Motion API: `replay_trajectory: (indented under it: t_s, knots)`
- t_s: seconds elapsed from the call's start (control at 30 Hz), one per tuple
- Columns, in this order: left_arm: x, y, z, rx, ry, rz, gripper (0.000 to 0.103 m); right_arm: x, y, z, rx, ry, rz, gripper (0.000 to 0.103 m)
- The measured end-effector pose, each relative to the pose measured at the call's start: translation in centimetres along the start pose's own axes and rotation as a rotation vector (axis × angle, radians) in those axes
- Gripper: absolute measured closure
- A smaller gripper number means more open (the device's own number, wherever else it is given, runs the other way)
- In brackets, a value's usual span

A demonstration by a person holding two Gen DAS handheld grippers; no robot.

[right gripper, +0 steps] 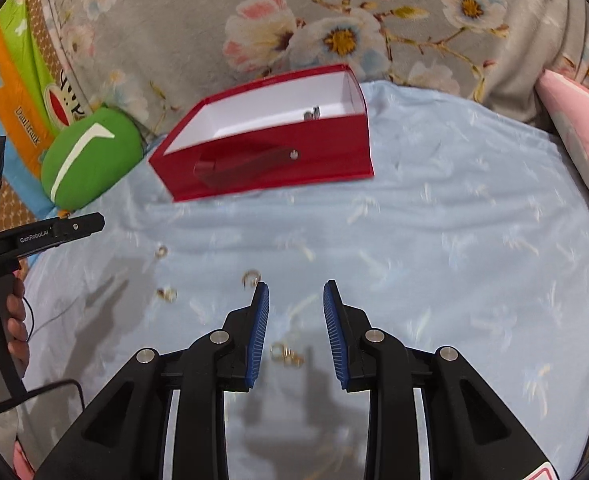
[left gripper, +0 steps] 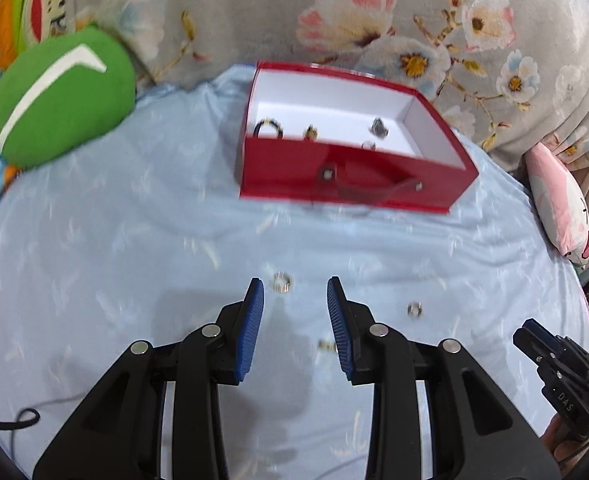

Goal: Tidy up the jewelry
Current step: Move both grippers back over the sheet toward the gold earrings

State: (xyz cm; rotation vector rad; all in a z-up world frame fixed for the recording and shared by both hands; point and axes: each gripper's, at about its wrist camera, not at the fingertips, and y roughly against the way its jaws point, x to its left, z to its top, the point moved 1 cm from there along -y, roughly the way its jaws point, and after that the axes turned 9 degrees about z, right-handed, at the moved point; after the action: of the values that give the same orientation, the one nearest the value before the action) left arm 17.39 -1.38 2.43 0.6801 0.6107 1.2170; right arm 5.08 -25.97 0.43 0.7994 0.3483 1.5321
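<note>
Both tongs hold nothing: the left gripper (left gripper: 295,282) stands partly open, just short of a ring (left gripper: 283,281) on the sheet (left gripper: 134,240). The right gripper (right gripper: 296,284) is partly open too, with rings (right gripper: 286,354) below its blue pads (right gripper: 259,336). The red box (left gripper: 350,176) lies well beyond.

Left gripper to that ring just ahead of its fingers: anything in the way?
Nothing visible. The ring lies on bare blue sheet just beyond the left gripper, whose fingers are apart and empty. From there to the open red box, only its near wall must be cleared.

Red box (left gripper: 350,176), white inside, open, upper centre; it holds my black ring (left gripper: 268,128) and small pieces. Loose rings (left gripper: 283,281) lie on the sheet, lower centre.
</note>
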Motion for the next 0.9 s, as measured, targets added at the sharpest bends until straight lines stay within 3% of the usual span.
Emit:
replay_trajectory:
  t_s: [0.37,0.9]
  knots:
    - [-0.5,-1.5,-5.9,0.106,-0.001,-0.012,0.071,0.6,-2.4,-4.0,0.089,-0.016,-0.009,0.075]
    - [-0.4,-2.4,-7.5,0.147,0.021,-0.024,0.071,0.5,-5.8,-3.3,0.135,-0.022,-0.031,0.075]
